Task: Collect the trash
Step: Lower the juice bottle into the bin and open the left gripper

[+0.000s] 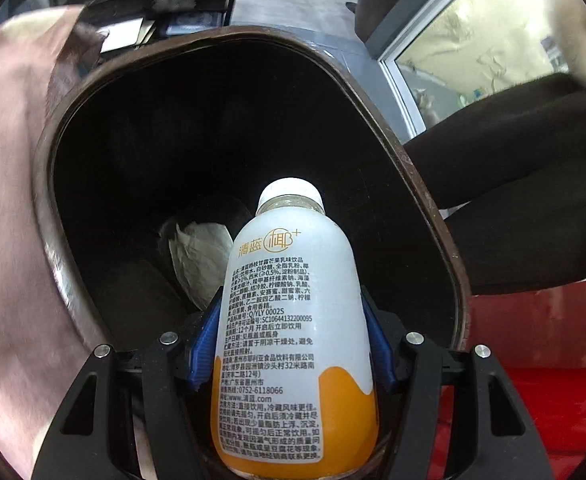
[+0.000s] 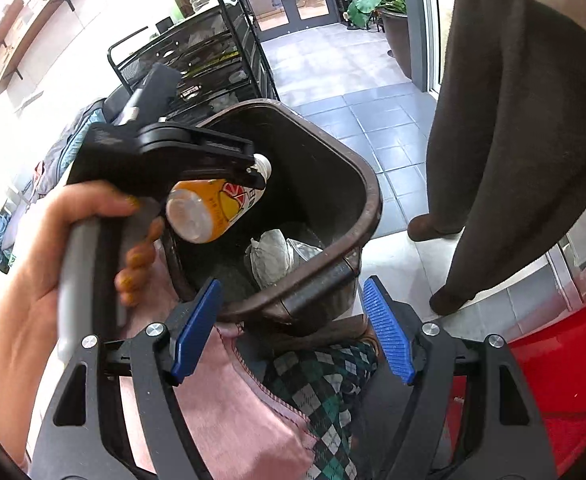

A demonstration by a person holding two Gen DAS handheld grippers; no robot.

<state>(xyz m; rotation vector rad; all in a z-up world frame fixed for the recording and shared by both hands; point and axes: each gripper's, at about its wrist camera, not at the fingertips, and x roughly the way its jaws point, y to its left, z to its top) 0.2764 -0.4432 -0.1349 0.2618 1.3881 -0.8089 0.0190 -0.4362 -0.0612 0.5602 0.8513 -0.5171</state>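
Note:
My left gripper (image 1: 293,320) is shut on a white and orange drink bottle (image 1: 293,340), cap pointing into the open mouth of a dark brown trash bin (image 1: 425,184). Crumpled grey paper (image 1: 201,256) lies at the bin's bottom. In the right wrist view the left gripper (image 2: 249,172) holds the bottle (image 2: 209,212) over the bin (image 2: 373,200), tilted cap-down. My right gripper (image 2: 293,328) is open and empty, its blue pads on either side of the bin's near rim and handle (image 2: 313,292), not touching.
A person in dark trousers (image 2: 505,140) stands right of the bin on a tiled floor. A red surface (image 2: 565,380) lies at the lower right. Pink cloth (image 2: 229,412) and plaid fabric (image 2: 325,392) lie below. A black wire rack (image 2: 197,56) stands behind.

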